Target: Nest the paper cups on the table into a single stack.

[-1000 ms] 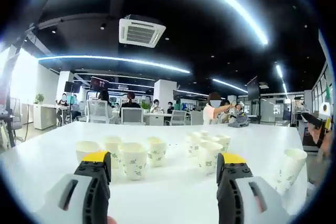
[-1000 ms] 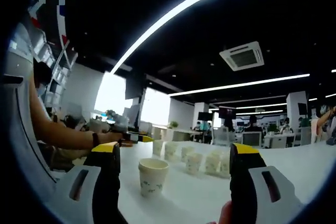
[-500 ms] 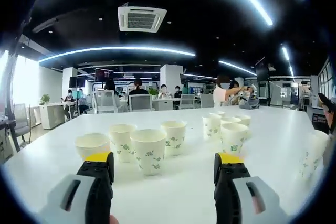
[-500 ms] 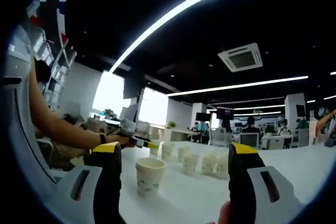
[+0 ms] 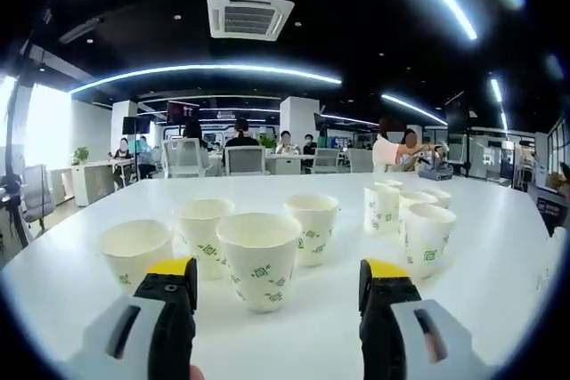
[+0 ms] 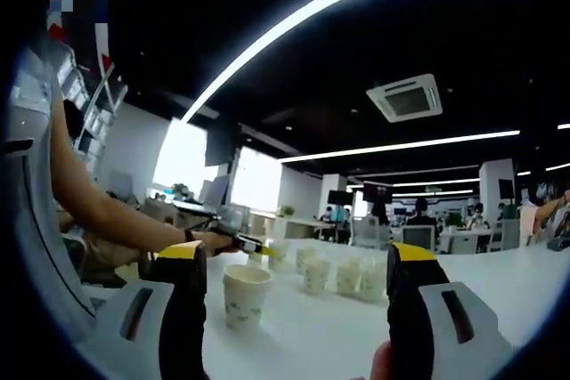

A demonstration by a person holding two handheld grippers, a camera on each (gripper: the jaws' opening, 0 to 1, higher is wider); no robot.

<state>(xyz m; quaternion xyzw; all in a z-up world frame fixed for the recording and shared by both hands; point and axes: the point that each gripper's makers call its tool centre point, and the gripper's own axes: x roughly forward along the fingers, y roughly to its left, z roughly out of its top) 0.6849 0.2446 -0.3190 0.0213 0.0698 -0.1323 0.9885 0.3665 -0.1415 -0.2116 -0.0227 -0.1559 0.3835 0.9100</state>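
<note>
Left gripper point(image 5: 278, 287), jaws wide and empty, has closed in on nearest cup point(image 5: 259, 257); right gripper point(image 6: 292, 273) wide, idle; grab imminent.

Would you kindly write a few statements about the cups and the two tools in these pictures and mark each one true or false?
1. The left tool is open with nothing between its jaws. True.
2. The paper cups on the white table are already nested into one stack. False: they stand apart, upright and open, in loose groups.
3. The right tool is shut on a cup. False: its jaws are apart, and the nearest cup stands free on the table beyond them.
4. An arm reaches in from the left of the right gripper view. True.
5. The cups carry a green printed pattern. True.
</note>
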